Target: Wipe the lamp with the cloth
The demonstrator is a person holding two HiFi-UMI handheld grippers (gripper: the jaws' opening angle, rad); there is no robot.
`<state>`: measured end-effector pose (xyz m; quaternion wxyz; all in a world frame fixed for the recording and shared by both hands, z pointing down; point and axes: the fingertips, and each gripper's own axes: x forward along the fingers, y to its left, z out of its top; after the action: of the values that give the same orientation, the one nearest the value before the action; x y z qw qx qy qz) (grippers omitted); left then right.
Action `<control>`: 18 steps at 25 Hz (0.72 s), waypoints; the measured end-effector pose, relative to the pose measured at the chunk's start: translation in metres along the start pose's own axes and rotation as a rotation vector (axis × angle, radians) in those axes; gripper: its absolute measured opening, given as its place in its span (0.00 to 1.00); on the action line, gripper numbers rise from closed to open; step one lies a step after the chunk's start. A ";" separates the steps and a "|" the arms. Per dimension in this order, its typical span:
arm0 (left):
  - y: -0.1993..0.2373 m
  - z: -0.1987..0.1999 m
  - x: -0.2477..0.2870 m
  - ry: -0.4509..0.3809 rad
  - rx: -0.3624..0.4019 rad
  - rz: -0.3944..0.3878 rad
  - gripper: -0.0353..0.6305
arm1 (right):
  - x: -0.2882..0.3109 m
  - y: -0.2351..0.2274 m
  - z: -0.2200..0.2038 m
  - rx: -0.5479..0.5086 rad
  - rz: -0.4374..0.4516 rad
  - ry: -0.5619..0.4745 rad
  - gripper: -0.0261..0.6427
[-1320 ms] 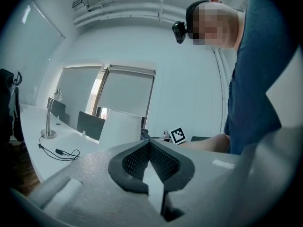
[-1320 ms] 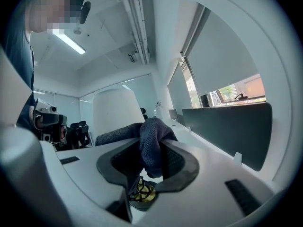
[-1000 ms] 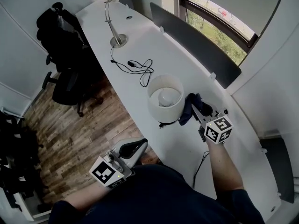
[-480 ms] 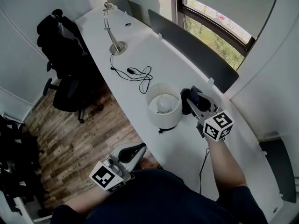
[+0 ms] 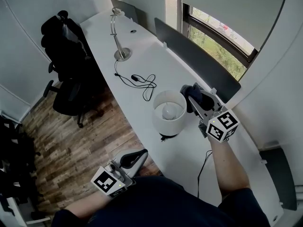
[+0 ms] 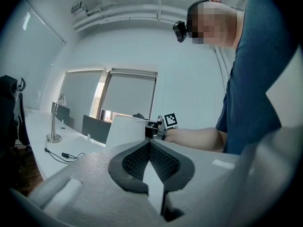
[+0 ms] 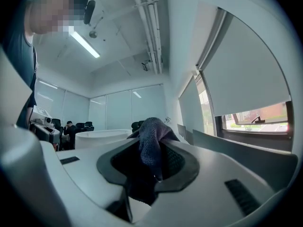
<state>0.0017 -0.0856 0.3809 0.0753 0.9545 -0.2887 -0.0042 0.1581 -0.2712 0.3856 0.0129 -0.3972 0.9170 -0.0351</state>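
The right gripper (image 5: 196, 99) has its jaws pinched on a dark blue cloth (image 5: 190, 91). A wad of it is bunched between the pads and pokes out past the tips, so the soft part would meet the lamp before the plastic does. The gripper is held at the far right side of the lamp (image 5: 169, 125), level with the top rim of the shade (image 5: 157, 117). The cloth looks just beside that rim, though I can't say whether it touches. To my eye that's the spot for working round the shade's edge. The left gripper (image 5: 136, 156) hangs low off the front edge of the desk (image 5: 156, 56), close by the person's body, jaws pressed together on nothing, out of the way. The lamp stands on the white desk near that front edge: a white drum shade, open at the top, with a round pale bulb (image 5: 169, 110) showing inside and a small dark base peeping out beneath
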 end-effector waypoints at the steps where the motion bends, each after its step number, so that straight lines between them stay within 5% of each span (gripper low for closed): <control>1: 0.000 0.004 -0.001 -0.016 0.003 0.001 0.06 | 0.001 0.001 0.004 -0.005 0.003 -0.006 0.21; 8: 0.006 0.004 -0.015 -0.023 0.004 0.020 0.06 | 0.001 0.013 0.048 -0.060 0.017 -0.067 0.21; 18: 0.006 0.015 -0.038 -0.077 -0.005 -0.080 0.06 | -0.021 0.080 0.135 -0.191 -0.004 -0.175 0.21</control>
<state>-0.0345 -0.0717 0.3661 0.0661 0.9642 -0.2529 -0.0447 0.1211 -0.2083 0.2453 0.0548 -0.4001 0.9107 0.0869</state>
